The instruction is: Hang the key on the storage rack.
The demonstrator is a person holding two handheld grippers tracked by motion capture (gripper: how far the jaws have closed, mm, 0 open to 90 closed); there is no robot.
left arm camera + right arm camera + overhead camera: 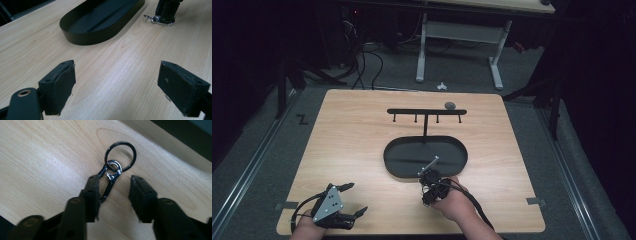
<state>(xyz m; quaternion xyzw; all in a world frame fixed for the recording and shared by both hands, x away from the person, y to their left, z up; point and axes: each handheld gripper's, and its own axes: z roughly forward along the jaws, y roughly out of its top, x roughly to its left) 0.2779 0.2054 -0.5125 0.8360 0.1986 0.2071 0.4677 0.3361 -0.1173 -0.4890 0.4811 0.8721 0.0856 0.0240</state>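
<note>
We judge a pick-up is beginning: our right gripper (113,195) straddles the key clip (110,182) on the counter (352,145), at the tray's (392,160) six o'clock, jaws open; next they must close. Left gripper (117,82) waits open.

Your left black two-jaw tongs (349,200) carry a grey three-cornered plate dotted with small screws, and a black cable loops off at 9 o'clock. Your right black tongs (430,176) trail a thick black cable toward 5 o'clock. Both have blocky, matte jaw pads with round screw holes.
</note>
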